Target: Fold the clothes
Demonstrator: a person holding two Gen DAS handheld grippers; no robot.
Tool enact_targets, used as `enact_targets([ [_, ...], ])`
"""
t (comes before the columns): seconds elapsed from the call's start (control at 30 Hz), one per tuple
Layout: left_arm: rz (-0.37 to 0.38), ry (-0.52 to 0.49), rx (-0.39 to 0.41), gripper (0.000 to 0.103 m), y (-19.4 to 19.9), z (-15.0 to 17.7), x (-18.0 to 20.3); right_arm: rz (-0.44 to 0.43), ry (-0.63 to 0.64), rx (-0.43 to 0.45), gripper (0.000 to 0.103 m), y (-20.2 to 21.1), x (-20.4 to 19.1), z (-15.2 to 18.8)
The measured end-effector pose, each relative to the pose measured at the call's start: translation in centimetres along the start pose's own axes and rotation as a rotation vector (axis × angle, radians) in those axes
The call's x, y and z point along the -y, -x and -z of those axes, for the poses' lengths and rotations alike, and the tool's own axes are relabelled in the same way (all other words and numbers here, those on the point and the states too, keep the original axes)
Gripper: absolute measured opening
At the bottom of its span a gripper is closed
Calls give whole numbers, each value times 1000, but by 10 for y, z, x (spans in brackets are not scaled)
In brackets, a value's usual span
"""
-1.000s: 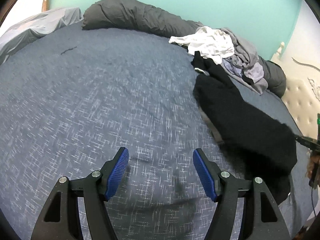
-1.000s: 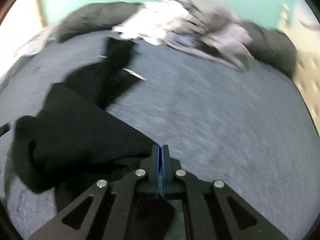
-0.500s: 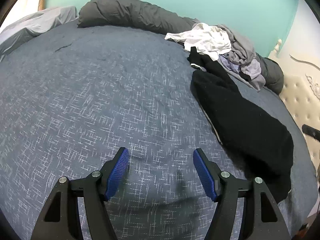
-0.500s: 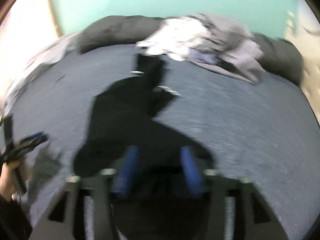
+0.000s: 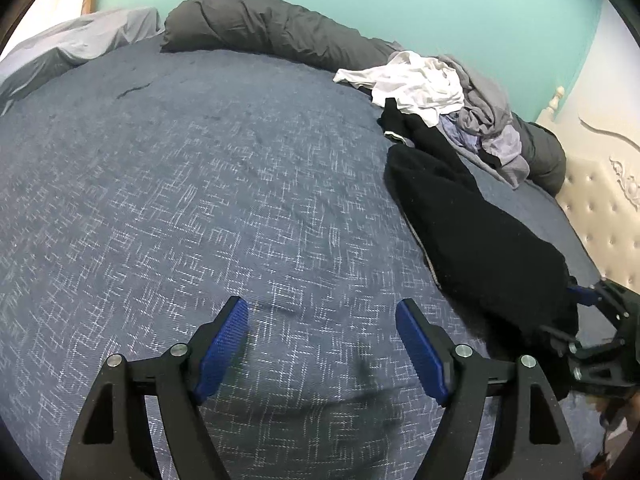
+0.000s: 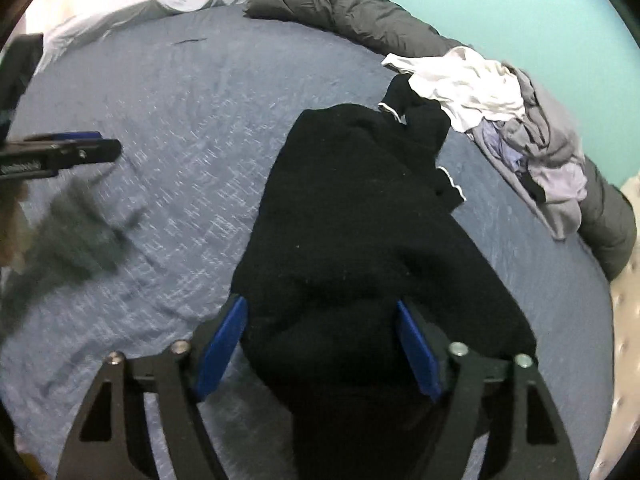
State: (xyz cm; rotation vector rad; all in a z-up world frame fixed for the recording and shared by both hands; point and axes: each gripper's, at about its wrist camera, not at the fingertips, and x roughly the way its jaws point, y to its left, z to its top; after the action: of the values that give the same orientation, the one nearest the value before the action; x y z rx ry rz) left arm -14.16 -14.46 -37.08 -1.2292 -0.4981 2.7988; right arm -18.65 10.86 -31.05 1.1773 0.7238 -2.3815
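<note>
Right gripper (image 6: 320, 344) straddles the near end of the black garment (image 6: 352, 216); its jaws have just been closing, cloth between them, but a firm pinch can't be confirmed. Left gripper (image 5: 322, 346) hangs wide apart and empty over bare blue bedspread (image 5: 180, 180), its jaws having just opened further. The garment lies bunched and long on the bed's right side, nothing folded yet. A heap of unfolded clothes (image 5: 448, 96) waits beyond it by the grey duvet roll (image 5: 260, 28). Judged: barely started.
</note>
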Motion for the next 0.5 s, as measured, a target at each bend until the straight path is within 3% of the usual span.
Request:
enact_targets([
  [0.07,-2,-6,-2,80,-2,0,1,6,-31,4,14,2,15,1],
  [0.13,-2,-8,-6,80,-4,-1,2,3,-68,16,7,4,32,3],
  [0.33,2,-19,-6,80,-6,0,7,82,-219,90,6,23,110,19],
  [0.5,2,-11,-15,80,-9,2,7,155,-327,59,5,28,173,41],
])
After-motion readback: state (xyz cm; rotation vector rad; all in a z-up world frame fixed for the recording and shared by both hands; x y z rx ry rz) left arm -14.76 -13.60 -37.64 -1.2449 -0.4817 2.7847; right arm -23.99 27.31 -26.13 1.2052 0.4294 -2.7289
